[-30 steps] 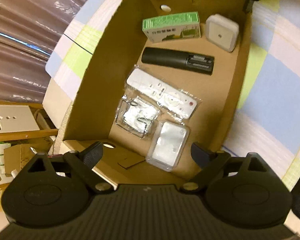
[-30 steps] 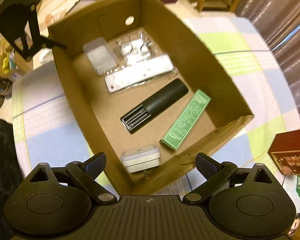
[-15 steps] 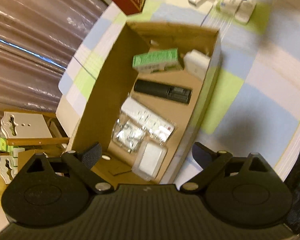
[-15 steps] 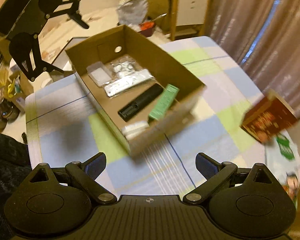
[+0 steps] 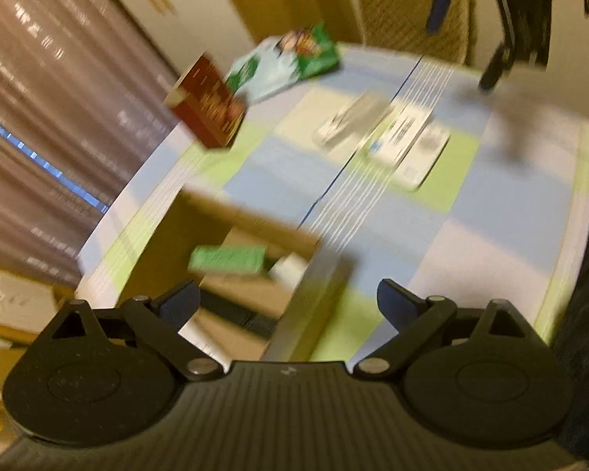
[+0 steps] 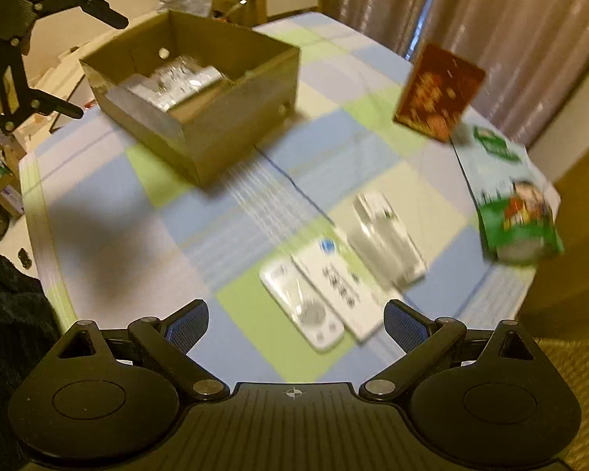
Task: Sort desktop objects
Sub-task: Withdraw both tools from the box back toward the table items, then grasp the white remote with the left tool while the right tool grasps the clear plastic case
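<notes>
Cardboard box [image 6: 200, 90] with bagged items [image 6: 176, 82] inside

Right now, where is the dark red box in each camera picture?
Left wrist view: the dark red box stands upper left, at the table's far edge near the curtain.
Right wrist view: the same box stands upper right, also by the curtain.
Shared landmark: the green and white packet lies right beside it in both views.
</notes>
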`<state>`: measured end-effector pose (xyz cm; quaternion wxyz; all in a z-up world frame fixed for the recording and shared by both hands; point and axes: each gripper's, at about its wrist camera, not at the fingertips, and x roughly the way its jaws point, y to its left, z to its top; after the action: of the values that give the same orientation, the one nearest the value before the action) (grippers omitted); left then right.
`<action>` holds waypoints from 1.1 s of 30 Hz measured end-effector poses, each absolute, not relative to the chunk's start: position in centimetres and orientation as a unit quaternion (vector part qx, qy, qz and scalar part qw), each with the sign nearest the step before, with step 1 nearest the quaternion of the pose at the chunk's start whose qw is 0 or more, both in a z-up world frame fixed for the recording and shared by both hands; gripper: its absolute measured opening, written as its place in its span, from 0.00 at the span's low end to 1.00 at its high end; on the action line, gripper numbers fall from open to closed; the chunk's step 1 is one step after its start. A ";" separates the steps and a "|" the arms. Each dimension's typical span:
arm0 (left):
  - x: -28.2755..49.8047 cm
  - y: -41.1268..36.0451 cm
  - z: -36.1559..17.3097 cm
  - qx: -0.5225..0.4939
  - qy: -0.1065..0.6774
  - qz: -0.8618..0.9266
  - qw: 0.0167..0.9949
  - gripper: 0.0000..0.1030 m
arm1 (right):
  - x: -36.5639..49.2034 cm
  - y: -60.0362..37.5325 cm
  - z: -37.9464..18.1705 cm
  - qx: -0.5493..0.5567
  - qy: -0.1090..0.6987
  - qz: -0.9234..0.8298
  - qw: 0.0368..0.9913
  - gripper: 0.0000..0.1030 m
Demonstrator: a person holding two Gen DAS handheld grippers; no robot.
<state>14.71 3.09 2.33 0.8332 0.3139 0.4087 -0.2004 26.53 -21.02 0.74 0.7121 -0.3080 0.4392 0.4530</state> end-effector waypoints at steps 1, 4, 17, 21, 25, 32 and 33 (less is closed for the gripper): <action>14.8 2.2 2.1 0.305 0.405 -0.207 0.837 0.93 | 26.6 -21.8 0.3 -0.303 0.443 0.449 0.714 0.95; 15.5 -0.4 1.1 0.278 0.399 -0.232 0.842 0.92 | 27.3 -24.1 -1.0 -0.276 0.451 0.434 0.729 0.95; 20.4 -8.2 -5.7 0.210 0.425 -0.296 0.829 0.85 | 31.8 -31.6 -5.3 -0.176 0.478 0.386 0.769 0.95; 22.0 -10.8 -8.7 0.202 0.437 -0.327 0.813 0.71 | 32.4 -32.9 -6.3 -0.155 0.493 0.377 0.768 0.95; 23.7 -13.3 -11.4 0.225 0.442 -0.359 0.791 0.66 | 32.4 -34.2 -7.0 -0.149 0.505 0.371 0.765 0.95; 26.8 -15.2 -15.7 0.283 0.467 -0.374 0.750 0.58 | 32.2 -36.7 -8.1 -0.125 0.525 0.353 0.764 0.95; 27.2 -15.3 -16.1 0.287 0.470 -0.376 0.745 0.57 | 32.1 -37.0 -8.3 -0.122 0.528 0.351 0.763 0.95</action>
<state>27.21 -15.27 -16.11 0.7451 0.2866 0.4701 -0.3763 32.15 -37.05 -8.27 0.7633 -0.1223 0.5282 0.3513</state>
